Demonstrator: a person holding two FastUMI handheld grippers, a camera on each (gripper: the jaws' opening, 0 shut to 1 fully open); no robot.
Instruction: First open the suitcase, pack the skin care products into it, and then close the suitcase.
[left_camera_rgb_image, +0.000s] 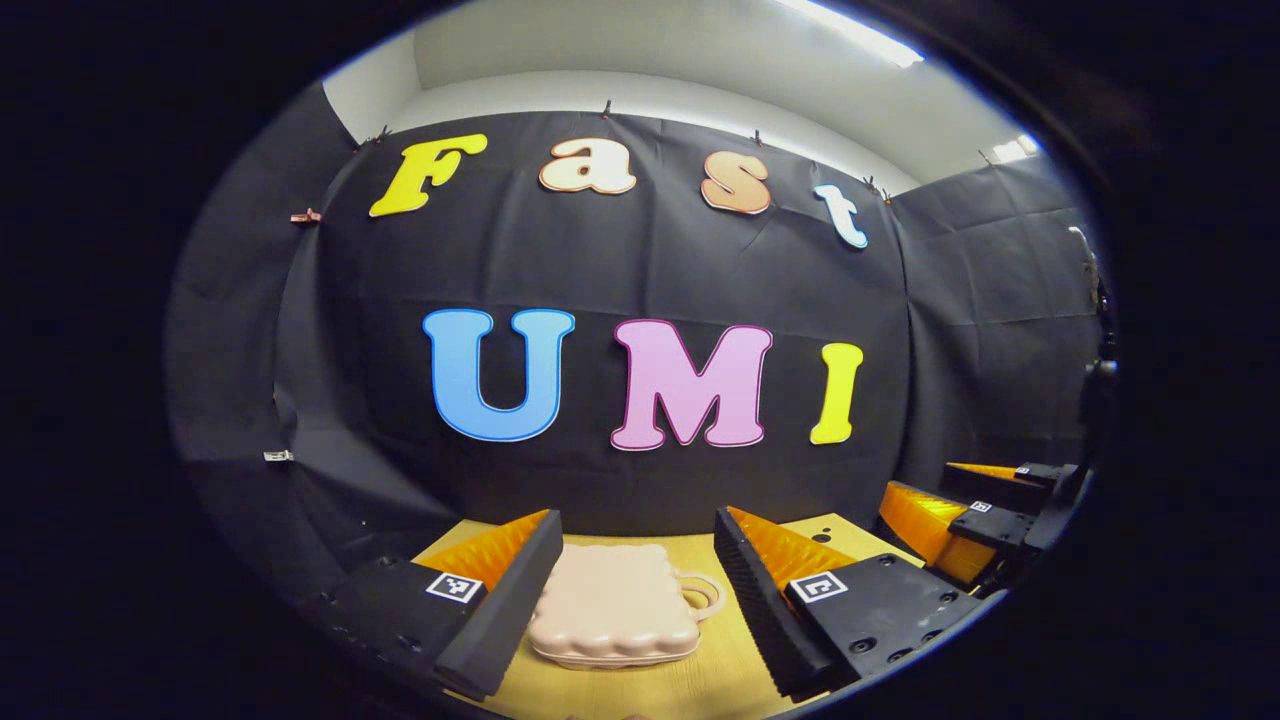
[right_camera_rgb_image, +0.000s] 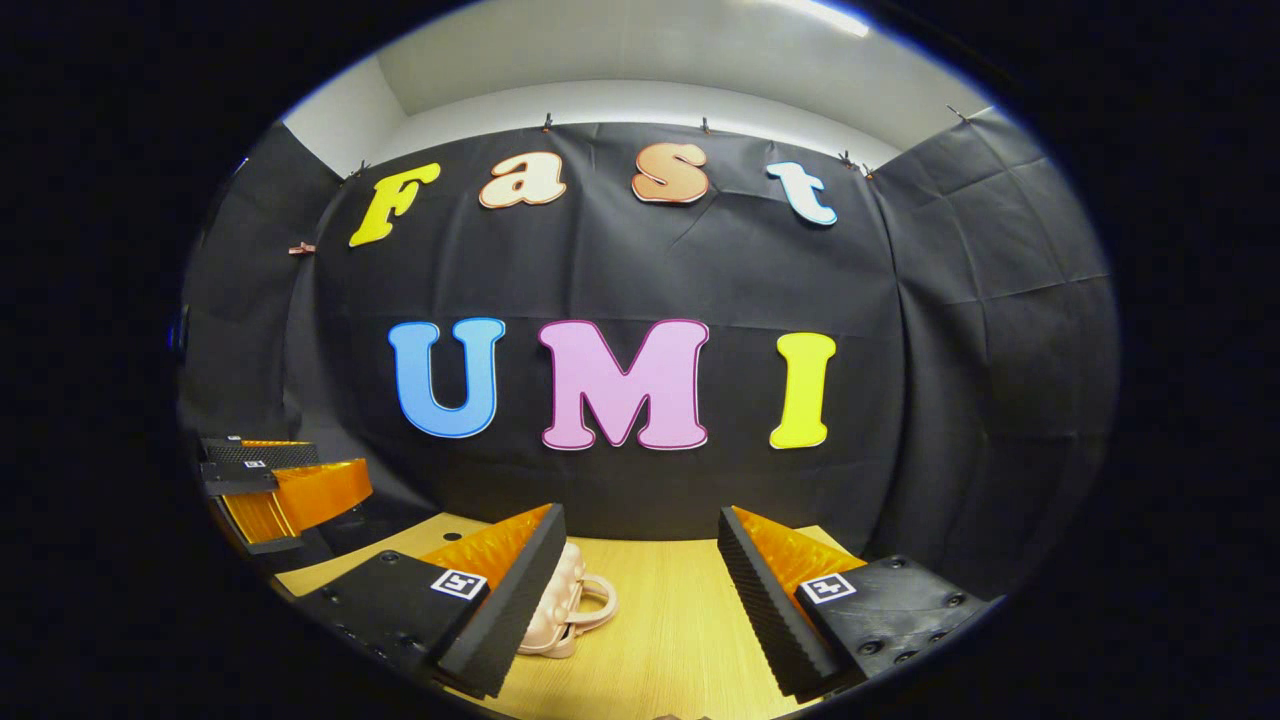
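Observation:
A small pale pink suitcase (left_camera_rgb_image: 613, 607) with a bumpy lid and a side handle lies shut on the wooden table (left_camera_rgb_image: 700, 680). In the left gripper view it sits between and just beyond my left gripper's (left_camera_rgb_image: 637, 530) open fingers, which hold nothing. My right gripper (left_camera_rgb_image: 945, 500) appears at the far right of that view. In the right gripper view the suitcase (right_camera_rgb_image: 565, 600) lies low and left, half hidden behind the left finger of my right gripper (right_camera_rgb_image: 640, 525), which is open and empty. My left gripper (right_camera_rgb_image: 270, 480) hangs at the left edge there.
The table (right_camera_rgb_image: 660, 630) runs back to the black cloth wall. Small dark holes (left_camera_rgb_image: 825, 535) dot the tabletop near its far edge.

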